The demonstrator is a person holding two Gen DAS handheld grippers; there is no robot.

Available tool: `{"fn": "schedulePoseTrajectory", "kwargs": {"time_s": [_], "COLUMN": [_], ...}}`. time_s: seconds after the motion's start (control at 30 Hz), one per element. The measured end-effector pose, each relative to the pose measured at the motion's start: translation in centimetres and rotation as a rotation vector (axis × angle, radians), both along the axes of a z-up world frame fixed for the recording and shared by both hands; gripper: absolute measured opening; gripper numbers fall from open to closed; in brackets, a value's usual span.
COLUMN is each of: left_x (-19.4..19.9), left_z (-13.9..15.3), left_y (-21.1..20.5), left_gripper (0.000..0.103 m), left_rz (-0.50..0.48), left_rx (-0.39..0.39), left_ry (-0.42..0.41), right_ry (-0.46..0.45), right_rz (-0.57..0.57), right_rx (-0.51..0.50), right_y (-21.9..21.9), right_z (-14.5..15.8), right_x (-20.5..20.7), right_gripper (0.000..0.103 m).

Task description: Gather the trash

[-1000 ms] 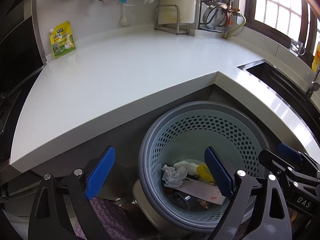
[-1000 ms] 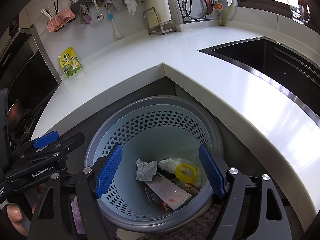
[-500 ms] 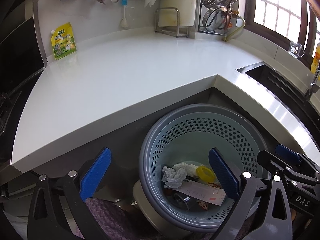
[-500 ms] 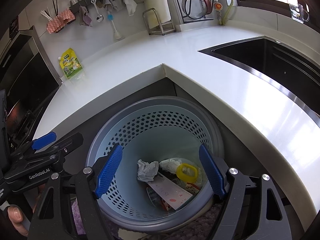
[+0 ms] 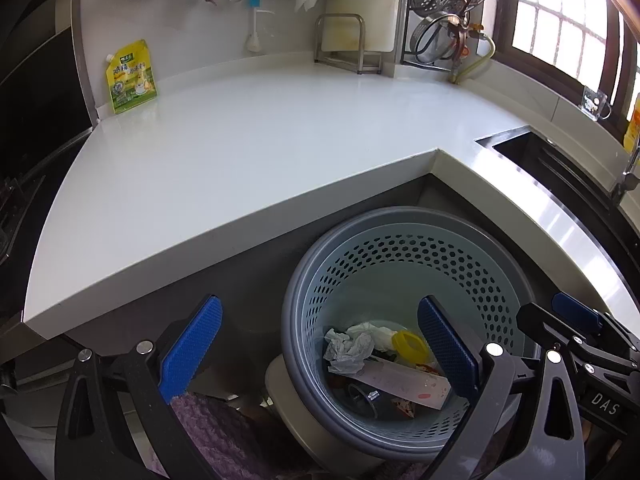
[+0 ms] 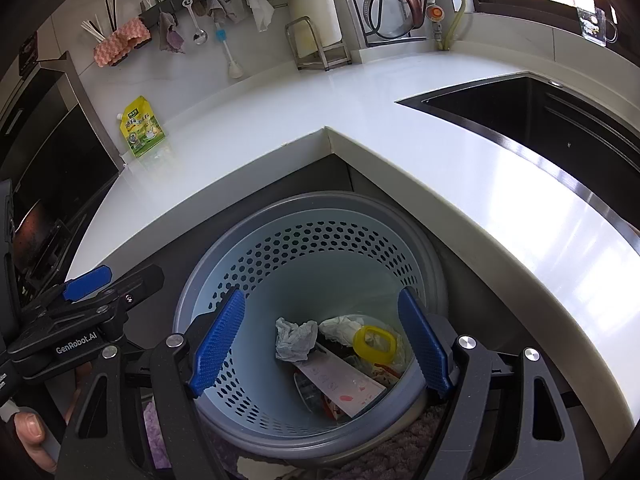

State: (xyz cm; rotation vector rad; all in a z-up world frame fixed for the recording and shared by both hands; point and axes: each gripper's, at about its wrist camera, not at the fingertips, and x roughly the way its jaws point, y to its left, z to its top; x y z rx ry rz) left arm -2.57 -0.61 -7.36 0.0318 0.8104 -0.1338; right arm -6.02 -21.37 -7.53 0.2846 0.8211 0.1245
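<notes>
Trash (image 6: pixel 320 354) lies at the bottom of the round perforated bin (image 6: pixel 288 252), which stands on the floor in the inner corner under the white countertop (image 5: pixel 240 152). My right claw (image 6: pixel 320 338) hangs over the mouth of the bin with its blue pads (image 6: pixel 218 336) spread wide apart and nothing between them. My left claw (image 5: pixel 316 348) is also spread wide and holds nothing; its right pad (image 5: pixel 446 346) sits over the bin's opening, while its left pad is over the dark floor beside the bin.

Inside the bin I see a crumpled grey-white paper wad (image 6: pixel 294 338), a yellow ring-shaped plastic piece (image 6: pixel 374 344) just beside it, and a flat white card with a pink mark (image 6: pixel 340 380) lying slanted across darker scraps. In the left view the same wad (image 5: pixel 348 346) and yellow piece (image 5: pixel 410 346) lie near the card (image 5: pixel 404 380).

A purple fuzzy mat (image 5: pixel 216 436) covers the floor beneath my claws, next to the bin.

On the countertop, well away from the bin, a yellow-green pouch (image 5: pixel 130 76) leans against the back wall. Further along the wall hang cloths, a spoon and a brush, and a metal rack (image 5: pixel 348 46) stands near the corner. The dark sink (image 6: pixel 540 120) is set into the counter off to the right.
</notes>
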Motion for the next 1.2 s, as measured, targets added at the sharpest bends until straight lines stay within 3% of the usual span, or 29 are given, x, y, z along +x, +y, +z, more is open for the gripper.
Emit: {"fn": "schedulePoseTrajectory", "kwargs": {"time_s": [1.2], "left_x": [-0.25], "left_z": [-0.12], "left_y": [0.21], "left_gripper": [0.097], "left_rz": [0.01], "left_rx": [0.021], "left_ry": [0.002], "right_ry": [-0.001], "right_rz": [0.001], "right_rx": [0.0], "right_y": [-0.02], "right_z": [-0.13], "right_x": [-0.08], "right_gripper": [0.076]}}
